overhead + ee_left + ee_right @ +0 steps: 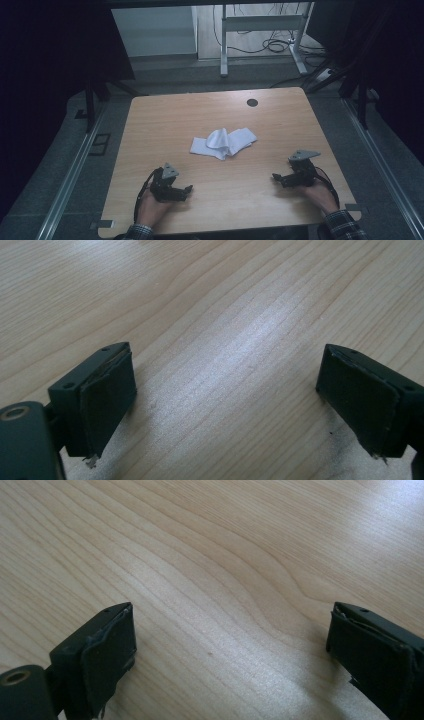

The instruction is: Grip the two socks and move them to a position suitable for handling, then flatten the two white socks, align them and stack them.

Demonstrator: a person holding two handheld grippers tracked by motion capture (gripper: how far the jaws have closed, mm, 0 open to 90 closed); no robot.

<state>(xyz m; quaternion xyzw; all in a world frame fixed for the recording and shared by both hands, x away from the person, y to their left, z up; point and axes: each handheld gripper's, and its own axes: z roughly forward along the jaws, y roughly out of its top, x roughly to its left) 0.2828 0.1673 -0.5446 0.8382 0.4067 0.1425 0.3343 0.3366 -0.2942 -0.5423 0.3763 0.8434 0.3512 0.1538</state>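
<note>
A crumpled white cloth (223,142) lies near the middle of the wooden table (165,115). My left gripper (186,190) rests low on the table at the near left, held by a hand, pointing right, well short of the cloth. My right gripper (276,178) sits at the near right, pointing left, also apart from the cloth. In the left gripper view the left gripper (227,400) is open with only bare wood between its jaws. The right gripper (231,652) in the right gripper view is open too, with nothing between its pads.
A dark round hole (252,102) sits near the table's far edge. Metal rails (75,165) run along both sides of the table. Beyond the table stand a white desk frame (260,30) and cables on the floor (277,46).
</note>
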